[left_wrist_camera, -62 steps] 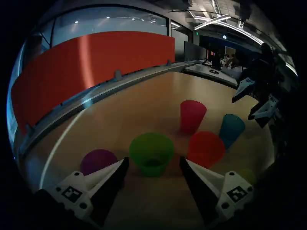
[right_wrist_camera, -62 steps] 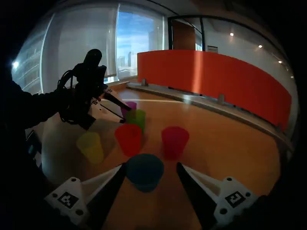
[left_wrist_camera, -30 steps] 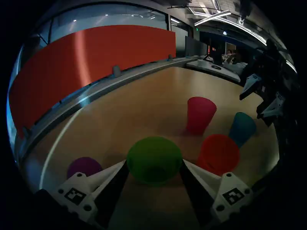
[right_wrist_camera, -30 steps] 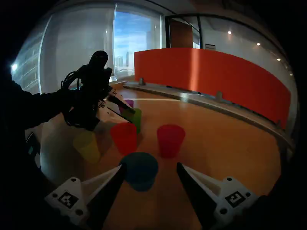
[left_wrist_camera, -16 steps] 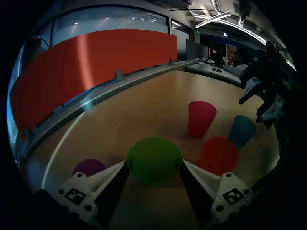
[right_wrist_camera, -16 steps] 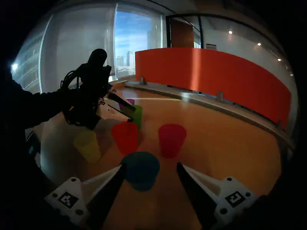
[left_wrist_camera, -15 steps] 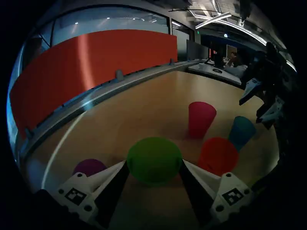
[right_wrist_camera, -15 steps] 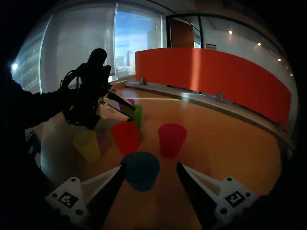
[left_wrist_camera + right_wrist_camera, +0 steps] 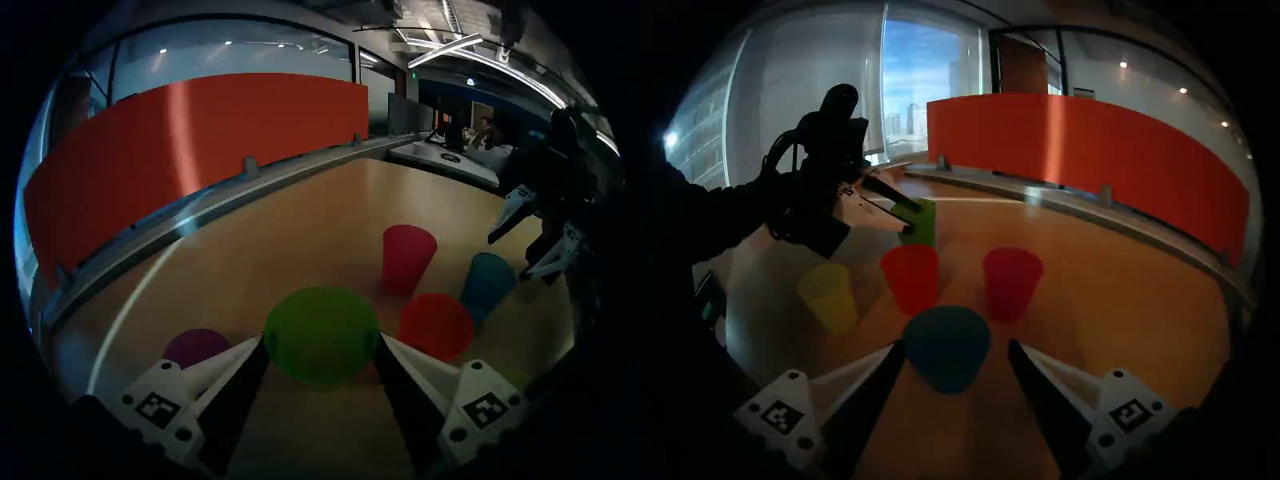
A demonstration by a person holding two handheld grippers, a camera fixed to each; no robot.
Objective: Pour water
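While the left gripper (image 9: 319, 342) pinches the green cup (image 9: 322, 320) between both fingers, the right gripper view shows me that cup hanging clear of the table (image 9: 1120, 320), up behind the red cup (image 9: 912, 276). Right gripper (image 9: 954, 346): fingers spread, flanking the blue cup (image 9: 946, 352) without pressing it (a sliver of gap shows on one side). Whether any cup holds water I cannot tell. Risks, as I judge them: a thin-walled cup squeezed at its flanks may buckle and slip. Tilting it early would spill onto the wood. Closing off-centre on the blue cup could tip it against its close-set neighbours.
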